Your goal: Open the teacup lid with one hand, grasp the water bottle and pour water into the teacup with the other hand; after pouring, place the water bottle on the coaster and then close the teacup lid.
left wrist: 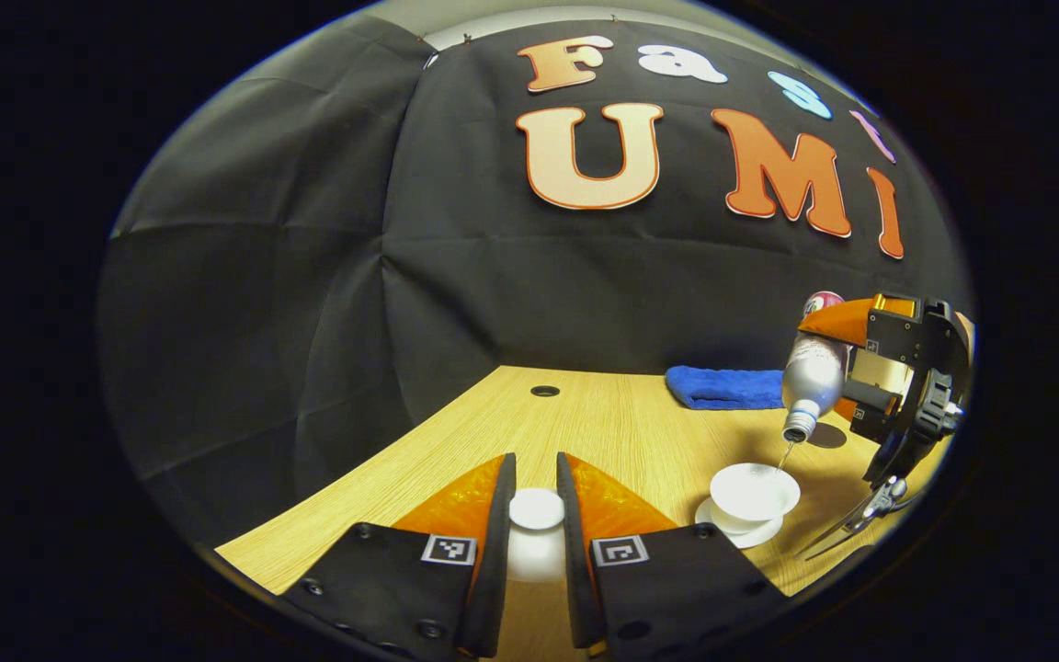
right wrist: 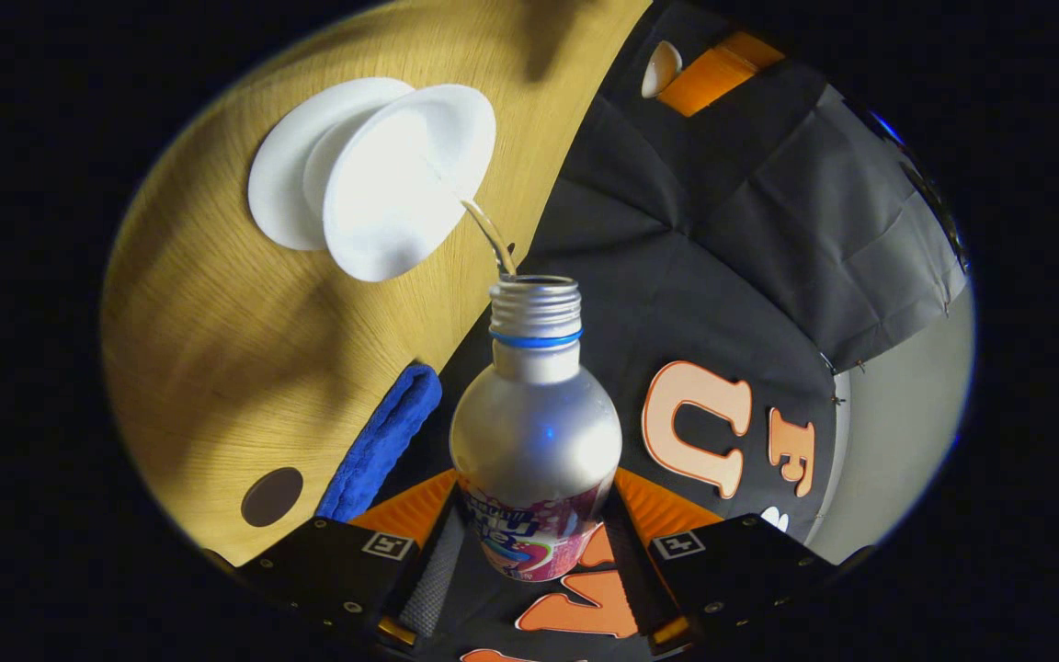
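My left gripper (left wrist: pixel 536 473) is shut on the white teacup lid (left wrist: pixel 536 508), held above the wooden table (left wrist: pixel 603 432). To its right the open white teacup (left wrist: pixel 755 492) stands on its saucer (left wrist: pixel 739 535). My right gripper (right wrist: pixel 537 480) is shut on the silver water bottle (right wrist: pixel 537 432), tipped mouth-down over the teacup (right wrist: pixel 405 179). A thin stream of water (right wrist: pixel 491 237) runs from the bottle's mouth into the cup. In the left gripper view the bottle (left wrist: pixel 811 375) hangs above the cup in the right gripper (left wrist: pixel 840 363). The dark round coaster (left wrist: pixel 826 435) lies just behind.
A folded blue cloth (left wrist: pixel 723 387) lies at the back of the table, near the coaster (right wrist: pixel 270 496). A small round hole (left wrist: pixel 544 391) is set in the tabletop at the far edge. The black cloth wall stands close behind the table.
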Demonstrator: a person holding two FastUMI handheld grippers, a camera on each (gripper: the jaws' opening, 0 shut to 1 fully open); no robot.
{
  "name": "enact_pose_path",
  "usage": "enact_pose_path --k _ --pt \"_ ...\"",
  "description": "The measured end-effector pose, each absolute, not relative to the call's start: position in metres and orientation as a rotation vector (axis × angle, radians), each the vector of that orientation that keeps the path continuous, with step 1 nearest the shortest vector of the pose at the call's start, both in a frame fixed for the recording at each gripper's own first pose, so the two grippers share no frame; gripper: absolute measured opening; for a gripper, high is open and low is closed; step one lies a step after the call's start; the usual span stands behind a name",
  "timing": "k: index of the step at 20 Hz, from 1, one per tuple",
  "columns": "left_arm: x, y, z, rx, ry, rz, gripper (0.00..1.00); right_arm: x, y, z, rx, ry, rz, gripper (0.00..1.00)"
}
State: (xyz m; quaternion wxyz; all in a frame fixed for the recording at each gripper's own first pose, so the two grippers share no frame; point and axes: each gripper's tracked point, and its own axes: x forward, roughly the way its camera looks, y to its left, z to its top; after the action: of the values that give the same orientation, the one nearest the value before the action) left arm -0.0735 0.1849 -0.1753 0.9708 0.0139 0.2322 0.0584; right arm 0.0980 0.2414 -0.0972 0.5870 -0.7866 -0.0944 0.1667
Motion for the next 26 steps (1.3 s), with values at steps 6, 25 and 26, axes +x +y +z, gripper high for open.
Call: enact_pose_path --k 6,25,26 --pt "-0.07 0.171 -0.173 0.016 0.462 0.093 0.32 0.101 0.231 -0.1 -1.707 -0.158 0.393 0.79" --pt "-0.056 0.108 -0.164 0.033 0.45 0.018 0.32 0.112 0.176 -0.096 -0.734 0.141 0.41 0.8" --pt "-0.053 0.105 -0.162 0.036 0.447 0.015 0.31 0.117 0.168 -0.101 -0.703 0.158 0.397 0.8"
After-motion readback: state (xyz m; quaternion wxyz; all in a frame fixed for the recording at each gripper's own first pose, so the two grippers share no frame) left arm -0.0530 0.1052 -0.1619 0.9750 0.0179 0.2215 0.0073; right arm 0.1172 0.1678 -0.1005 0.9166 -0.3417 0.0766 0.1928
